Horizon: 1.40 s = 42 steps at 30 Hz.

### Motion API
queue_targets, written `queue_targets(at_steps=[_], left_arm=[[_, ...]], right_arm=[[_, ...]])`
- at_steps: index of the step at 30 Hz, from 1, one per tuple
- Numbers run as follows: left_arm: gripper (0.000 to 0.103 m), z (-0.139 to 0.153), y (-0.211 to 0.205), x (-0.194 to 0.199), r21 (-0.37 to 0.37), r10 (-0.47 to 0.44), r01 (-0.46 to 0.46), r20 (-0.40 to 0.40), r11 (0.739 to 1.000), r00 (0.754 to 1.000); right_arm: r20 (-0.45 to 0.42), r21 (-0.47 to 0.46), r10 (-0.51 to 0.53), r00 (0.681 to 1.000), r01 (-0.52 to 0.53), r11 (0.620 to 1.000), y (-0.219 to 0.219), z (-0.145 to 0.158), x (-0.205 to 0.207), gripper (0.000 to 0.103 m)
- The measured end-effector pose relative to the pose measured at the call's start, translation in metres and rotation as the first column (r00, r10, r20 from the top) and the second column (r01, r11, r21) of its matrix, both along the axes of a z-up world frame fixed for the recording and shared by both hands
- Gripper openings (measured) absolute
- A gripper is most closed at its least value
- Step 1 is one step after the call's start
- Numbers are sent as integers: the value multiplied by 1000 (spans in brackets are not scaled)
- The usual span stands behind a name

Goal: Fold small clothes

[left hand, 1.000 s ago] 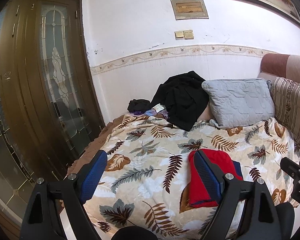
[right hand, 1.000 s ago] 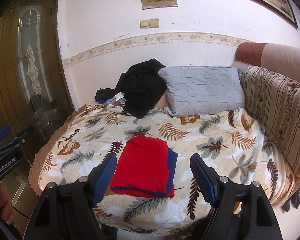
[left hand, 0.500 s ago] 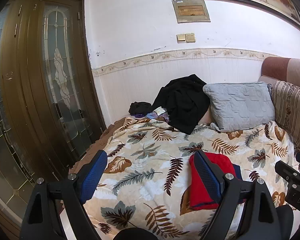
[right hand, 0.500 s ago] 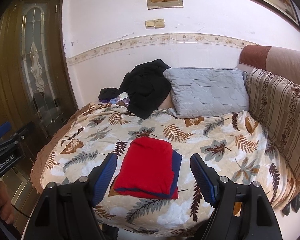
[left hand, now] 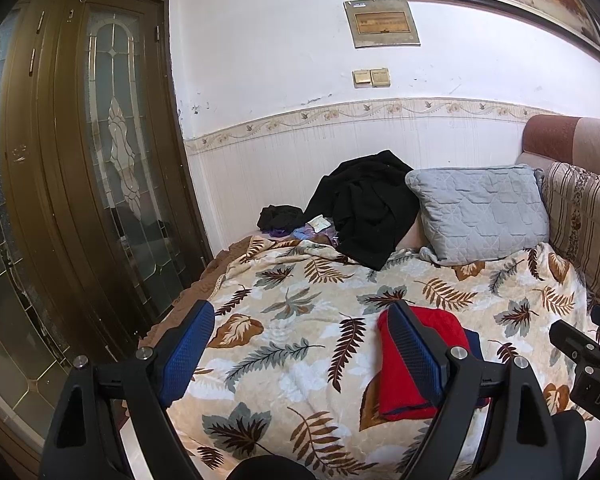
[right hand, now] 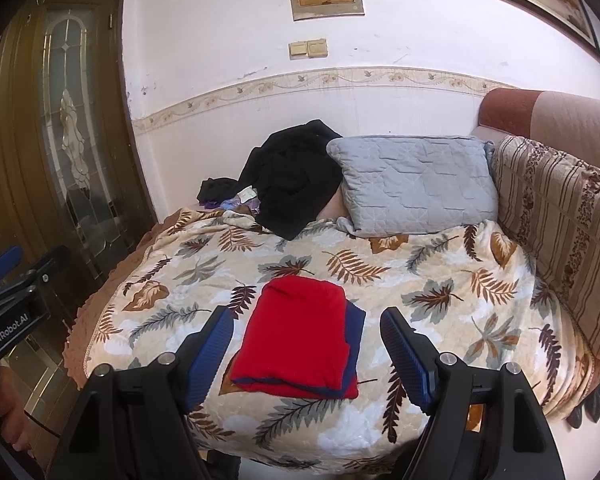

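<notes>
A folded red garment with navy trim lies flat on the leaf-patterned blanket near the front of the bed. It also shows in the left wrist view, partly hidden behind the left gripper's right finger. My right gripper is open and empty, held back from the bed with the garment seen between its fingers. My left gripper is open and empty, to the left of the garment and above the blanket.
A grey pillow and a pile of black clothes lie at the back against the wall. A striped cushion lines the right side. A wooden glass-panelled door stands left of the bed.
Both grippers have pulled back and risen slightly from the bed. The red garment has not moved. Both stay open.
</notes>
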<state>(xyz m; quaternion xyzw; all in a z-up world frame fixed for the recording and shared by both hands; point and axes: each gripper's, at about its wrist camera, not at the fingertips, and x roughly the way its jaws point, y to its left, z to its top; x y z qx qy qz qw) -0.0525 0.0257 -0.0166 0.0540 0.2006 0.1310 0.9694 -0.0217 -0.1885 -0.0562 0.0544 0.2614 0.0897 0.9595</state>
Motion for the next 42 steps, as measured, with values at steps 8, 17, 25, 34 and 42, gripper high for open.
queue_targets(at_steps=[8,17,25,34,42], left_arm=[[89,2,0,0,0,-2,2,-2,1000,1000],[89,2,-1,1,-3,-7,7,-2,1000,1000],[89,-2,-1,12,-2,-14,14,-20,1000,1000],[89,-10,1,33,-5,-17,17,-48,1000,999],[89,-21,3,62,-37,-44,43,-39,998,998]], right_arm=[[-3,3,3,1000,-3,1000,1,0,-1,79],[-10,0,14,1000,-14,1000,3,-1,7,79],[-26,-1,25,999,-25,1000,5,-6,20,79],[-53,0,36,998,-36,999,9,-14,42,79],[-82,-6,33,996,-34,999,6,-29,81,79]])
